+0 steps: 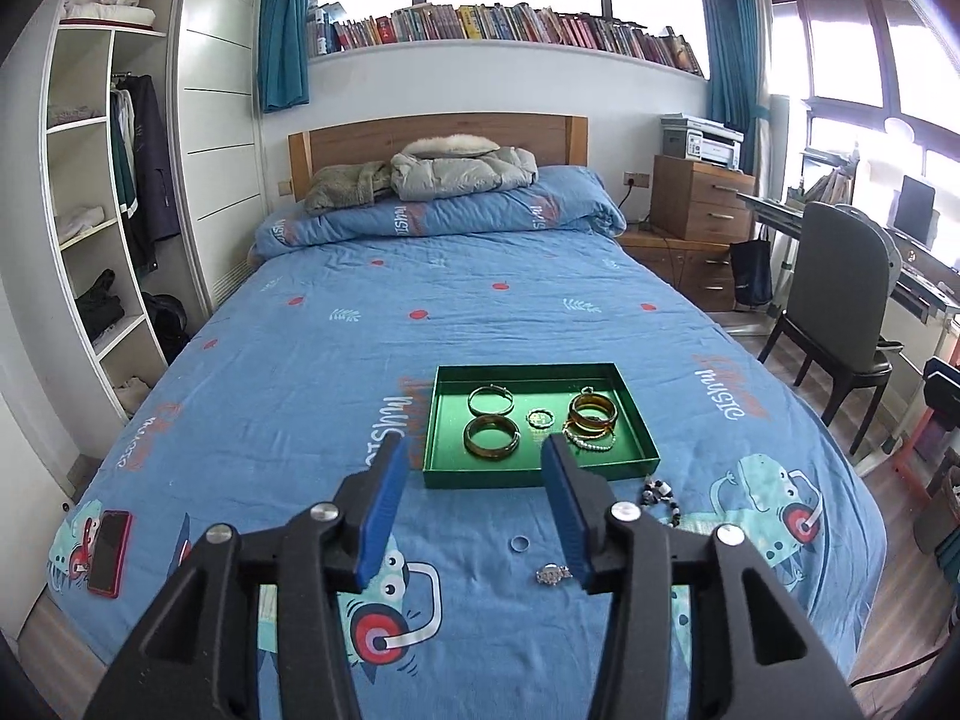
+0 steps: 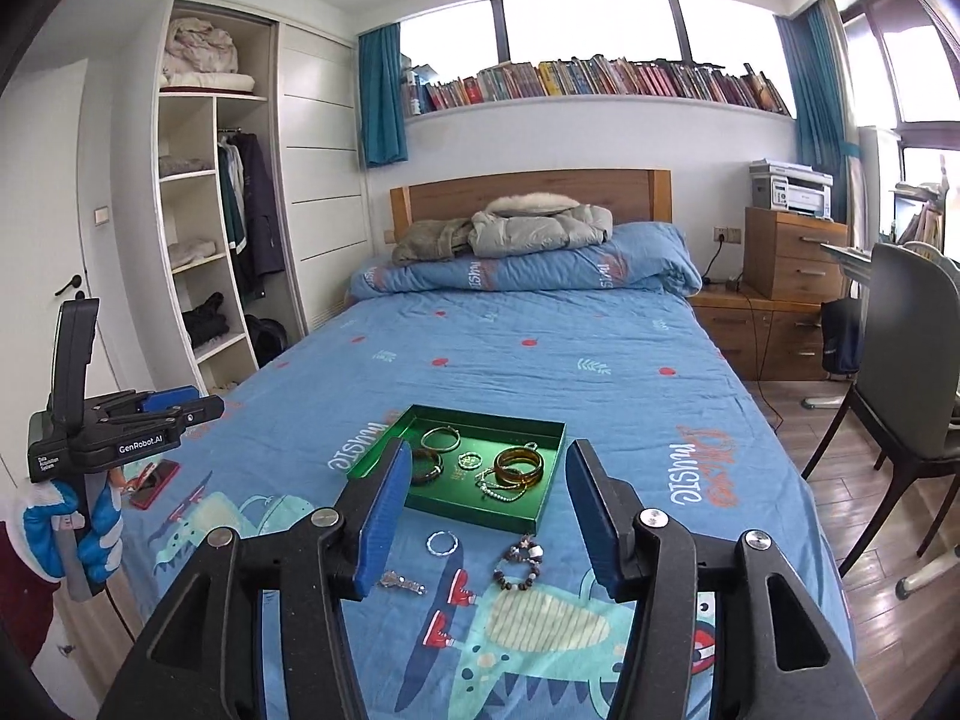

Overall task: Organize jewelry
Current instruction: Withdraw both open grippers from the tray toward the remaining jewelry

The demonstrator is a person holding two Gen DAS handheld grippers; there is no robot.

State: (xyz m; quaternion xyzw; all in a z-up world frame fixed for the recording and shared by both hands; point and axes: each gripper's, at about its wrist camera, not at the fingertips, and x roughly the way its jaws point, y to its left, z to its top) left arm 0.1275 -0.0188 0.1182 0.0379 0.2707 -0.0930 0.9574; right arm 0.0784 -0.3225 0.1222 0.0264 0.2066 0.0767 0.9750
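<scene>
Spreading beneath both grippers was the blue bedspread (image 1: 480, 312), and on it, just beyond the fingertips, lay the green tray (image 1: 636, 414). The left gripper (image 1: 474, 450) had its fingers apart with nothing between them; the right gripper (image 2: 489, 456) was likewise parted and empty, both raised clear of the bedding. Inside the tray, ahead of the left fingers, sat a brown bangle (image 1: 492, 436), a thin metal bangle (image 1: 491, 401), stacked amber bangles (image 1: 593, 411), a pearl strand (image 1: 591, 441) and a small ring (image 1: 539, 418), so most of the sorting looked done. Still outside, on the near side of the tray, were a beaded bracelet (image 2: 520, 567) between the right fingers, a sparkly piece (image 2: 402, 583) by the right gripper's left finger, and a thin ring (image 2: 443, 542). Those three seemingly remained to be gathered.
</scene>
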